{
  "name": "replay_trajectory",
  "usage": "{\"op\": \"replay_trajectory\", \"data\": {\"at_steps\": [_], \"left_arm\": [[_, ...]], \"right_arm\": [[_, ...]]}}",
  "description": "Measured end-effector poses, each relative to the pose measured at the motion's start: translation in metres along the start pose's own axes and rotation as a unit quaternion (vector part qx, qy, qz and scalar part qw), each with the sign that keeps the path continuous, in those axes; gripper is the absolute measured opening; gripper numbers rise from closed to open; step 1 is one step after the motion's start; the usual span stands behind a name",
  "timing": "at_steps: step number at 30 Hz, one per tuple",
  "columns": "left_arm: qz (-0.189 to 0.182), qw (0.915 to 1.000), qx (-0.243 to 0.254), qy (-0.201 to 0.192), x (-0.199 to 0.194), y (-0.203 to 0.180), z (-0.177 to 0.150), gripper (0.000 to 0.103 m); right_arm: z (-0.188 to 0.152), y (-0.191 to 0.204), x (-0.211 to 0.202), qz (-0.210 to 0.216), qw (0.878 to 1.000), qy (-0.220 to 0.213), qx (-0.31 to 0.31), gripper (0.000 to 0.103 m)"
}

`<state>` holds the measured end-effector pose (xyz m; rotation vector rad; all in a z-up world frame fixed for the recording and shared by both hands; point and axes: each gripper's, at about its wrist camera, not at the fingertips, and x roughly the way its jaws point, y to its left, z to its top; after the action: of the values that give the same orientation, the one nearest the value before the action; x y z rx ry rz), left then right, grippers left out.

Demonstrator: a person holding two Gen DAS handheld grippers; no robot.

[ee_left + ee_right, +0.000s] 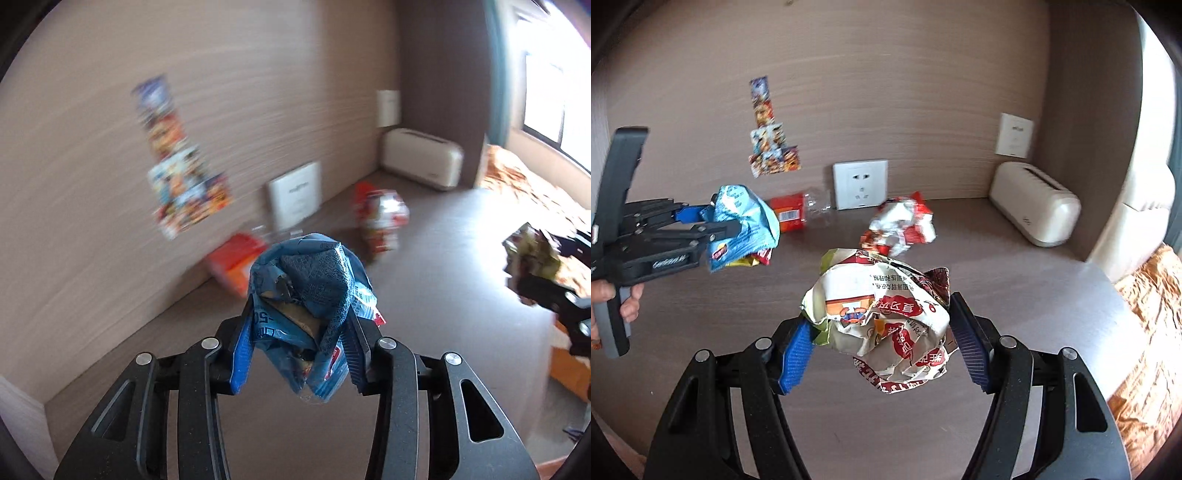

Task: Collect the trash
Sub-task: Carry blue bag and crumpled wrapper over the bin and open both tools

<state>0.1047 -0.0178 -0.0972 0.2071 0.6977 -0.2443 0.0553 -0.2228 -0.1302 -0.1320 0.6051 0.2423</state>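
Observation:
My left gripper [299, 321] is shut on a crumpled blue snack wrapper [314, 284] and holds it above the desk; it also shows in the right wrist view [716, 229] with the wrapper [746, 218]. My right gripper [882, 332] is shut on a crumpled white and red wrapper [882, 317], held above the desk; it shows at the right edge of the left wrist view [535, 273]. A crumpled red and white wrapper [901, 225] and an orange packet [788, 214] with clear plastic beside it lie on the desk near the wall.
The grey-brown desk [1015, 295] meets a wood-grain wall with a white socket [860, 184] and colourful stickers [772, 147]. A cream tissue box [1034, 214] stands at the back right. An orange patterned bedspread [1145, 332] lies beyond the desk's right edge.

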Motion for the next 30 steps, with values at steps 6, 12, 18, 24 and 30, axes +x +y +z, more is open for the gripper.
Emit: {"op": "replay_trajectory", "data": {"at_steps": [6, 12, 18, 24, 30], "left_arm": [[-0.077, 0.9951, 0.060, -0.012, -0.024, -0.083, 0.010, 0.041], [-0.153, 0.9788, 0.136, -0.001, -0.031, -0.184, 0.009, 0.041], [-0.213, 0.9518, 0.220, 0.021, -0.030, -0.283, -0.006, 0.041], [-0.262, 0.9178, 0.294, 0.053, -0.019, -0.374, -0.036, 0.041], [-0.298, 0.8829, 0.350, 0.094, 0.018, -0.442, -0.082, 0.041]], "right_arm": [[-0.024, -0.049, -0.041, -0.034, 0.999, -0.001, 0.036, 0.069], [-0.070, -0.107, -0.083, -0.067, 0.994, 0.014, 0.084, 0.068], [-0.130, -0.158, -0.119, -0.099, 0.987, 0.042, 0.117, 0.068], [-0.192, -0.197, -0.128, -0.121, 0.980, 0.080, 0.135, 0.066], [-0.251, -0.227, -0.116, -0.117, 0.976, 0.109, 0.146, 0.066]]}}
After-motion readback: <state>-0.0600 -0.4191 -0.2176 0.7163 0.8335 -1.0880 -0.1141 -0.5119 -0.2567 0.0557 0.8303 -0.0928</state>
